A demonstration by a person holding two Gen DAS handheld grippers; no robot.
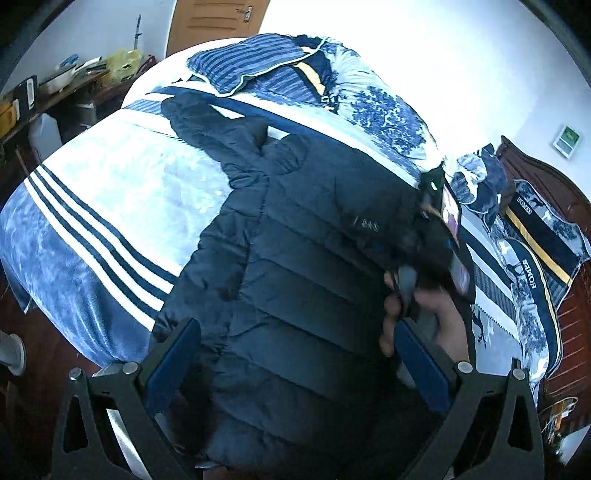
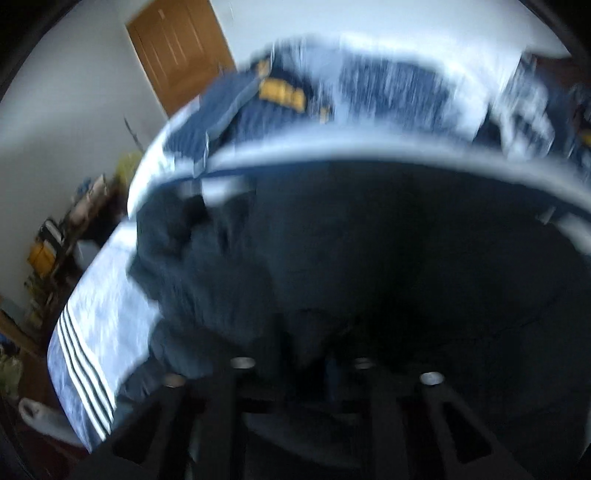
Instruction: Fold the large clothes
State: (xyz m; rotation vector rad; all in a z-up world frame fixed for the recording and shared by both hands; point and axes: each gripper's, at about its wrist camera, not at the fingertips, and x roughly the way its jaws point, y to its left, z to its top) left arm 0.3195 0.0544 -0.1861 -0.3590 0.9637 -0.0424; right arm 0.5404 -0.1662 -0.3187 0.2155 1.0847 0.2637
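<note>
A dark navy quilted jacket (image 1: 314, 258) lies spread on the bed, with a sleeve (image 1: 207, 122) reaching toward the far left. My left gripper (image 1: 295, 328) hovers over its lower part, open, with its blue pads (image 1: 173, 362) wide apart and nothing pinched. At the jacket's right edge a hand (image 1: 443, 325) holds the right gripper's housing (image 1: 439, 240); its jaws are hidden there. The right wrist view is blurred: the jacket (image 2: 369, 258) fills it, and my right gripper (image 2: 303, 365) is a dark shape low over the fabric, so I cannot make out its jaws.
The bed carries a blue and white striped blanket (image 1: 110, 177), a striped pillow (image 1: 251, 66) and a bunched patterned quilt (image 1: 380, 110). A wooden headboard (image 1: 546, 192) stands at the right. At the far left are a cluttered desk (image 1: 66, 81) and a wooden door (image 1: 218, 18).
</note>
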